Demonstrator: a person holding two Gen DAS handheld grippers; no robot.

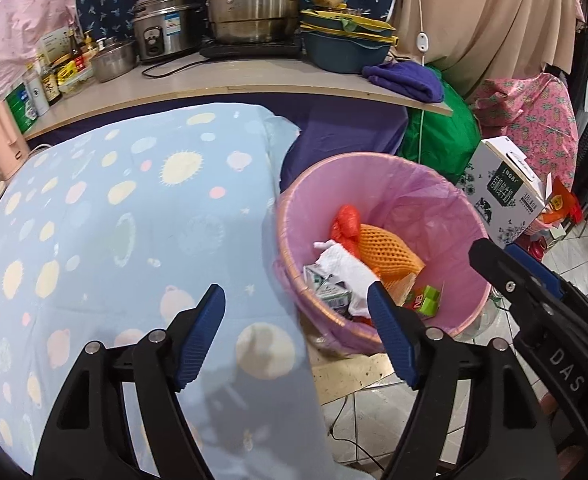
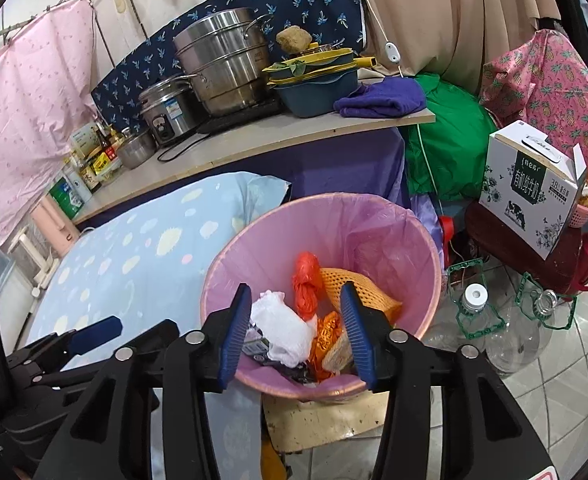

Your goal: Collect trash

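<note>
Beside the near right edge of the cloth-covered table (image 1: 126, 216), pink-lined trash bin (image 2: 222, 280) on the floor, close enough to drop things in from above. Inside it already: white crumpled tissue (image 2: 282, 332), red plastic bag (image 2: 306, 280), orange foam net (image 2: 366, 292), small green carton (image 1: 426, 300). Poised over the bin's near rim, right gripper (image 2: 298, 332), fingers apart, nothing between them; probably just emptied or lined up for a drop. Over the table's right edge, left gripper (image 1: 298, 332), likewise spread wide and empty, aimed between cloth and bin. No loose trash visible on the cloth, so collection likely near done.
</note>
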